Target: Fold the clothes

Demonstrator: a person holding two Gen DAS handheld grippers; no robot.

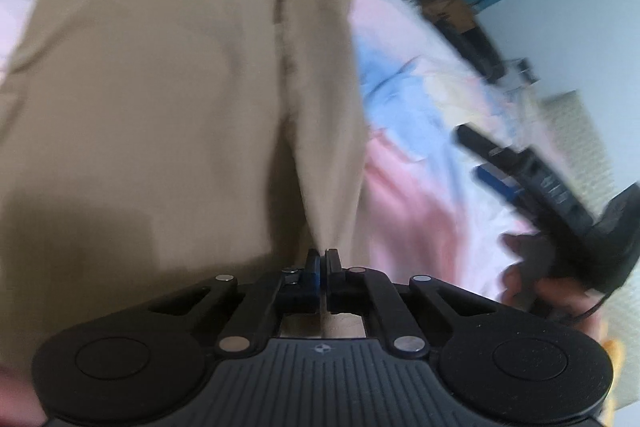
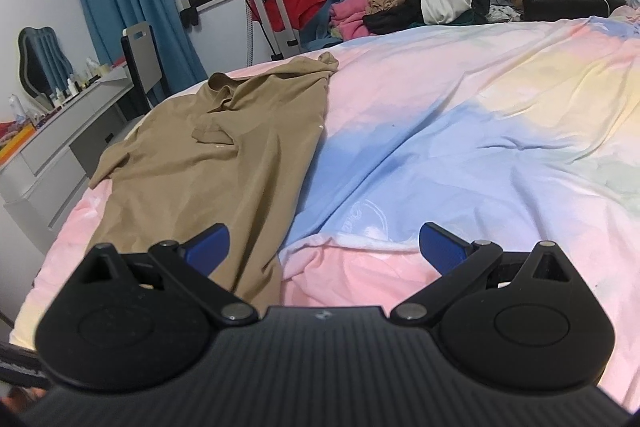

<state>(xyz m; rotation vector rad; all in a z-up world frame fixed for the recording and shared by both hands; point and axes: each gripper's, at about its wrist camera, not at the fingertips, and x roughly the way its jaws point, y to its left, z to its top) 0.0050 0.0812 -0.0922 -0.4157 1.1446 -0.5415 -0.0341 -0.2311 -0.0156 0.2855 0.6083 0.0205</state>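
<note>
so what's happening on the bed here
A person is folding a tan polo shirt spread on a pastel bedsheet, using a handheld gripper in each hand. The left gripper is shut on the shirt's hem edge nearest the person. The right gripper is open and holds nothing, hovering over the sheet beside the shirt. More clothes are heaped at the bed's far end.

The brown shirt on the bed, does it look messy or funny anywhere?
A little. The brown shirt lies mostly flat on the pastel bedsheet, but its collar area is rumpled and its far corner is bunched up. Its near hem is gathered into a ridge where the left tool pinches it.
</note>
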